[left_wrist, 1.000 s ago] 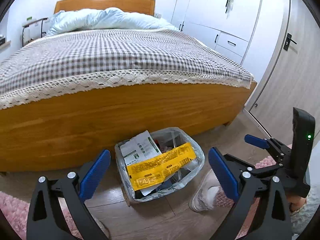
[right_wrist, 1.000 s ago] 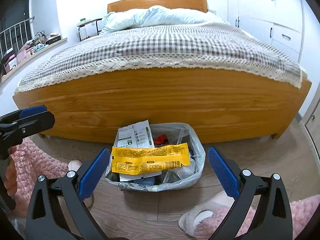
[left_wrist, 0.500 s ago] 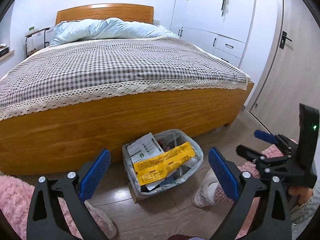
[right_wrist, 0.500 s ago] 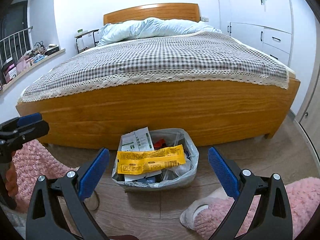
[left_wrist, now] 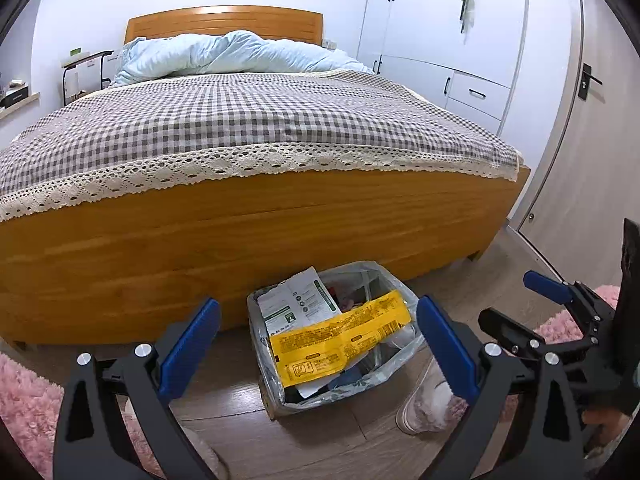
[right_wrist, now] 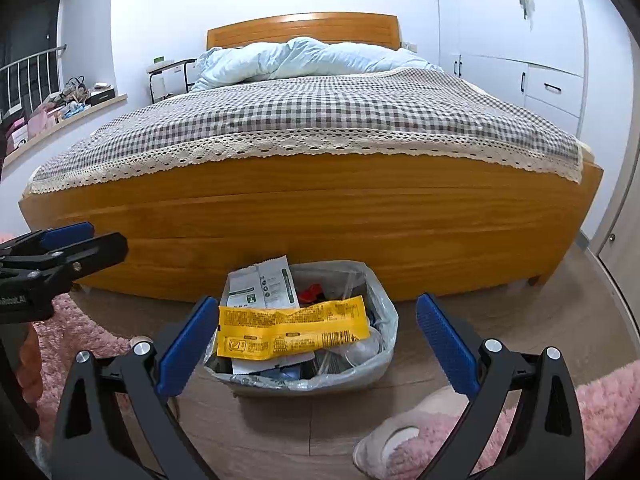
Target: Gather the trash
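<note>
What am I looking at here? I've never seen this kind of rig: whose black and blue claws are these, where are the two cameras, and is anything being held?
No robot arm is involved. A person holds a hand-operated two-finger gripper in each hand, and each gripper carries a fisheye camera looking forward along its blue-padded fingers. One picture comes from the left gripper, the other from the right gripper; each also shows the other tool at its edge. Both grippers are open and hold nothing.

Between them, on the wooden floor at the foot of a wooden bed, stands a small bin lined with a clear plastic bag. It is full; a yellow wrapper lies across the top, with a white printed packet behind it. Pink fluffy slippers show at the bottom, so the person stands close to the bin.
</note>
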{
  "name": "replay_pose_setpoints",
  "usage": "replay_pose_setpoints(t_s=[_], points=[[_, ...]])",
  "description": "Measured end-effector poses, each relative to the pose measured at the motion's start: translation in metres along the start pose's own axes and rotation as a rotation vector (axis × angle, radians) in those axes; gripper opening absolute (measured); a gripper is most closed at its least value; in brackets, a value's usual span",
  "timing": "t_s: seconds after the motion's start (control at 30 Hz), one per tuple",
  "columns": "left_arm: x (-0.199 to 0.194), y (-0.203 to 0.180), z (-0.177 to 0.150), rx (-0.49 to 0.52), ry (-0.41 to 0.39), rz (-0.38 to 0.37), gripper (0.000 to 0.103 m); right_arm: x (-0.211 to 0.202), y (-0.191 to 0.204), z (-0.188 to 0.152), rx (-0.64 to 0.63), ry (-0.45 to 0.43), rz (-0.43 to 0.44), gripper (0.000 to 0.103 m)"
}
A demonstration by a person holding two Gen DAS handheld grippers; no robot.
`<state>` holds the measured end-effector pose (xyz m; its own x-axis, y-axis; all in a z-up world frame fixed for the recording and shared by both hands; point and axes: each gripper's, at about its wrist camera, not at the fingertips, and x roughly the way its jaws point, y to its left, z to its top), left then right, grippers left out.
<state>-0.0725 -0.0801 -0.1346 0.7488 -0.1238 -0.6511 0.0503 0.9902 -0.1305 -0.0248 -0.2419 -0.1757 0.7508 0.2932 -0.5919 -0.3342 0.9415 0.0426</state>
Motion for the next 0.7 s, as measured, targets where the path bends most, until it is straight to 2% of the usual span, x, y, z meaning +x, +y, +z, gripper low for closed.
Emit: replay_pose_setpoints(t_s=[0.3,0.7], points=[[0.006,-0.01,-0.003,0.029,0.001,0.01,0.095,0.009,-0.001,-0.005,-0.006,0.021,-0.005,0.095],[0.017,-0.013,-0.006,0.063,0.032,0.061,0.095,0.016,-0.014,-0.007,0.042,0.055,-0.03,0.095]])
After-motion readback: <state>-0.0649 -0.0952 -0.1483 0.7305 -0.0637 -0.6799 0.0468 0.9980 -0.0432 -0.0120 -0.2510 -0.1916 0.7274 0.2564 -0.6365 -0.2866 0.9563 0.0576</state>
